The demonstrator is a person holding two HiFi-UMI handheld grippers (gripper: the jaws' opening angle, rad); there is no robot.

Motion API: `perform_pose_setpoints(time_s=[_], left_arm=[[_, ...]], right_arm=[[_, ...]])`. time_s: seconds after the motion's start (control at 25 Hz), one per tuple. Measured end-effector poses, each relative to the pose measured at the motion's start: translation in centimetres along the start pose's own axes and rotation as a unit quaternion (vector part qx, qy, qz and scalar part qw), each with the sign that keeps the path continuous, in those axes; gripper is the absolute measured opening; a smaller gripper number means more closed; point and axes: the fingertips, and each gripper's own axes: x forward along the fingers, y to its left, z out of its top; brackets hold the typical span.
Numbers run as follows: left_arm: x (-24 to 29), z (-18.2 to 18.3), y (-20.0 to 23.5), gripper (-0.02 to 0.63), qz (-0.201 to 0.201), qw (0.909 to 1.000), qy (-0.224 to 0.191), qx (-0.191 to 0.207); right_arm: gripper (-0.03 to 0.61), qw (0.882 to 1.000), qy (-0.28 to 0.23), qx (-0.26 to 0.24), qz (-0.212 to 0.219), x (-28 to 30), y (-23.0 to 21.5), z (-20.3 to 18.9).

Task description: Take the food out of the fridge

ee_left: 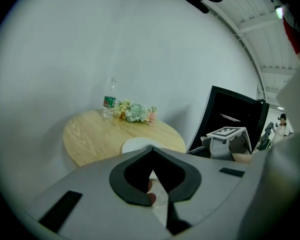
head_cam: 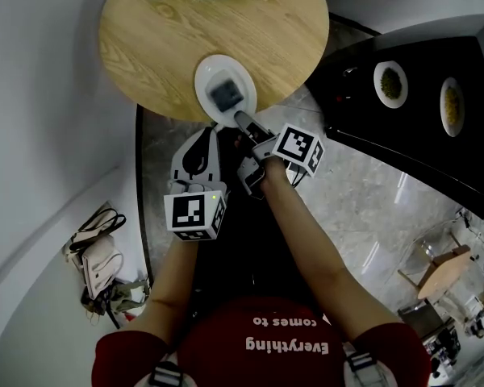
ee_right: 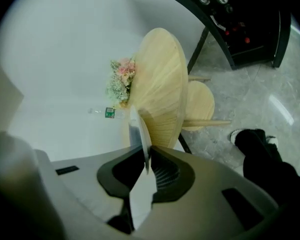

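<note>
The right claw (ee_right: 146,151) is rolled onto its side and pinches the near rim of a white plate (head_cam: 206,75), one pad above the rim and one below, so its own view shows the plate edge-on. A lump of dark food (head_cam: 224,93) sits on the plate just ahead of that claw's tips. The plate lies over the near edge of the round wooden surface (head_cam: 169,31), partly overhanging it toward the claw; whether it rests there or is held just clear cannot be told.

The left claw (ee_left: 151,150) hangs just beside the right one, on its left, with its tips pressed together and nothing between them. The plate's near rim is directly ahead of those tips, but they do not grip it.

Farther ahead of both claws, at the far side of the surface, a bottle (ee_left: 108,100) stands beside a bunch of flowers (ee_left: 136,112). Well to the right of the right claw is a black unit (head_cam: 419,135), and on it a first dish (head_cam: 377,85) and a second dish (head_cam: 452,132) of food lie side by side
</note>
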Motion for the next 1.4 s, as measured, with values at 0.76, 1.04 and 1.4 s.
perform_pose_setpoints(time_s=[0.76, 1.04, 1.4], left_arm=[[0.3, -0.3, 1.1, 0.005, -0.023, 0.9997, 0.003, 0.000], [0.3, -0.5, 1.3, 0.006, -0.020, 0.9998, 0.004, 0.001], [0.5, -0.2, -1.1, 0.005, -0.044, 0.9986, 0.019, 0.022]], right_arm=[[0.150, 0.902, -0.023, -0.345, -0.260, -0.5, -0.9, 1.8], [0.159, 0.849, -0.079, -0.441, -0.279, -2.1, 0.9, 2.7], [0.011, 0.906, 0.020, -0.419, 0.055, -5.0, 5.4, -4.3]])
